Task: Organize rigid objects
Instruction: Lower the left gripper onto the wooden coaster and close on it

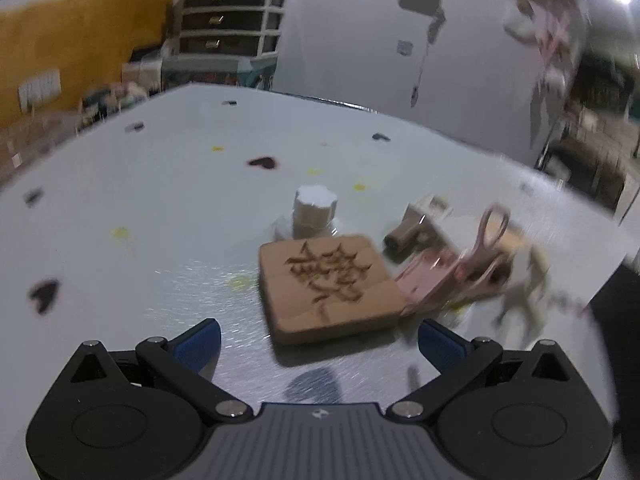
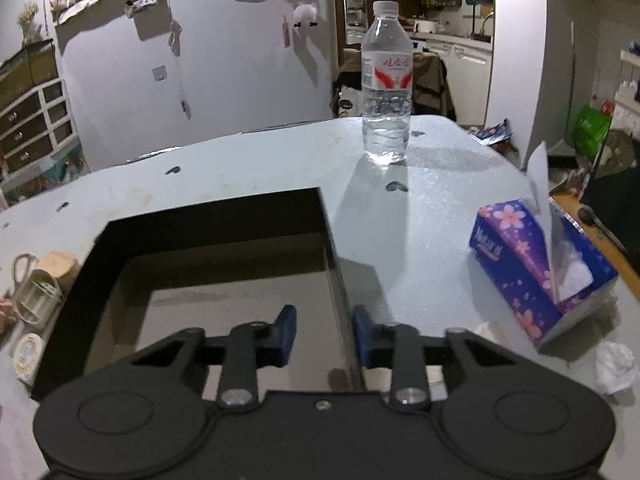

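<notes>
Straddling the right wall of a black open box (image 2: 224, 216), the right claw (image 2: 325, 334) has its blue pads drawn close on either side of that wall's top edge, one pad inside the box and one outside; whether they actually press on it cannot be told from the right wrist view, so a firm pinch on the rim looks like the thing to secure before the box is shifted. Both claws point down at a slant toward the pale desk (image 1: 140, 208). The left claw (image 1: 320, 344) hangs with jaws spread wide and nothing between them, just short of a wooden block (image 1: 328, 284) carved with a character; lining the pads up squarely with the block's two side edges should give the cleanest grip. Beyond the block stands a white-capped bottle (image 1: 314, 212), and to its right lies a blurred heap with pink scissors (image 1: 486, 248). Ahead of the right claw stand a water bottle (image 2: 387, 88) and, off to its right, a purple tissue box (image 2: 532, 264).
</notes>
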